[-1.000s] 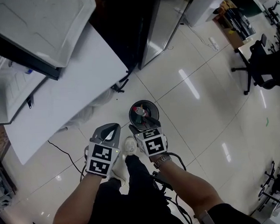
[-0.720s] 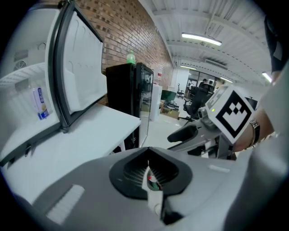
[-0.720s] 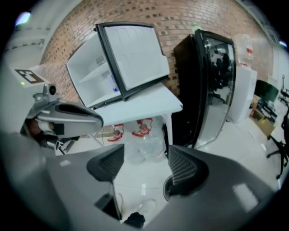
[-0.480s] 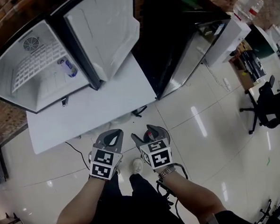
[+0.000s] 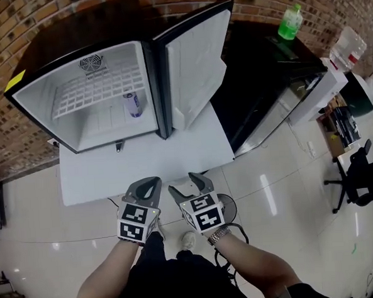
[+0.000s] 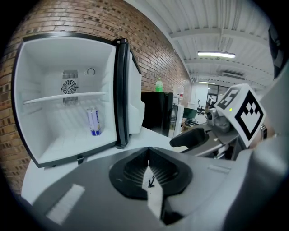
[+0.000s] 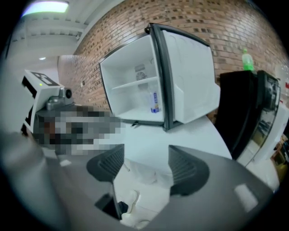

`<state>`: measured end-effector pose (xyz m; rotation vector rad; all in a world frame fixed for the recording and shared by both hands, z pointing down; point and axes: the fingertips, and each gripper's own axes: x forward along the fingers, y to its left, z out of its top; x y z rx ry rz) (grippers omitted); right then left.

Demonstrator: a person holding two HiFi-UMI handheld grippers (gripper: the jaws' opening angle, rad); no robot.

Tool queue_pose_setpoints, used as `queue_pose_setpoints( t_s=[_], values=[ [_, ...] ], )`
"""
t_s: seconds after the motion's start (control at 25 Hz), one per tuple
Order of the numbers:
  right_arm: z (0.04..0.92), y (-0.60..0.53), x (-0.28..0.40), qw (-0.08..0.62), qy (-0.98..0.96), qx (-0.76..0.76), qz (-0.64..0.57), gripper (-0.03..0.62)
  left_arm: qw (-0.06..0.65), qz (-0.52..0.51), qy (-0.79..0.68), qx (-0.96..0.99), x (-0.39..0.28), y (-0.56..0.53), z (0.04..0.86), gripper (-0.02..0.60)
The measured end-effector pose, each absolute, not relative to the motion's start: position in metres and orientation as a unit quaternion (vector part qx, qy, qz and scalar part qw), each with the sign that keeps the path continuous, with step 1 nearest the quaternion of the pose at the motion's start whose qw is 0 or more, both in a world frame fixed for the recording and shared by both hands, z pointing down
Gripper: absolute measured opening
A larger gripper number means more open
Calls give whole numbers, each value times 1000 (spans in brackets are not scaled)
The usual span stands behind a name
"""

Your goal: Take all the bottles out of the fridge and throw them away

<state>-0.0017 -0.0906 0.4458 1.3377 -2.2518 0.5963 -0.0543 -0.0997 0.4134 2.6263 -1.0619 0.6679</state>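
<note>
The small fridge (image 5: 82, 88) stands open on a white platform (image 5: 143, 160), its door (image 5: 197, 62) swung to the right. One clear bottle with a blue label (image 5: 132, 104) stands upright on the fridge floor; it also shows as the bottle (image 6: 93, 122) and the bottle (image 7: 154, 103). My left gripper (image 5: 152, 181) hangs below the platform's front edge, shut with nothing in it (image 6: 148, 158). Right beside it my right gripper (image 5: 183, 183) is open and empty (image 7: 145, 160). Both are well short of the fridge.
A dark round bin (image 5: 228, 204) sits on the tiled floor, partly hidden behind my right gripper. A green bottle (image 5: 290, 22) stands on a black cabinet (image 5: 258, 90) right of the fridge. A brick wall runs behind. An office chair (image 5: 364, 172) is far right.
The head view has swung up from the floor and bin to the open fridge. Both grippers stay side by side, away from over the bin, with the jaws as before.
</note>
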Motion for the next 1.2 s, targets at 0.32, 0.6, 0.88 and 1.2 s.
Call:
queue_pose_setpoints(
  t_s=[0.32, 0.6, 0.88, 1.2],
  values=[
    [411, -159, -62, 222, -829, 481, 181, 307, 111, 216, -385, 891, -118, -147, 394, 3],
    [400, -223, -113, 227, -823, 495, 160, 307, 103, 205, -390, 892, -164, -193, 378, 3],
    [403, -299, -128, 223, -791, 551, 147, 307, 101, 206, -383, 895, -196, -232, 383, 3],
    [410, -359, -133, 220, -757, 593, 161, 307, 109, 221, -358, 901, -215, -257, 396, 3]
  ],
)
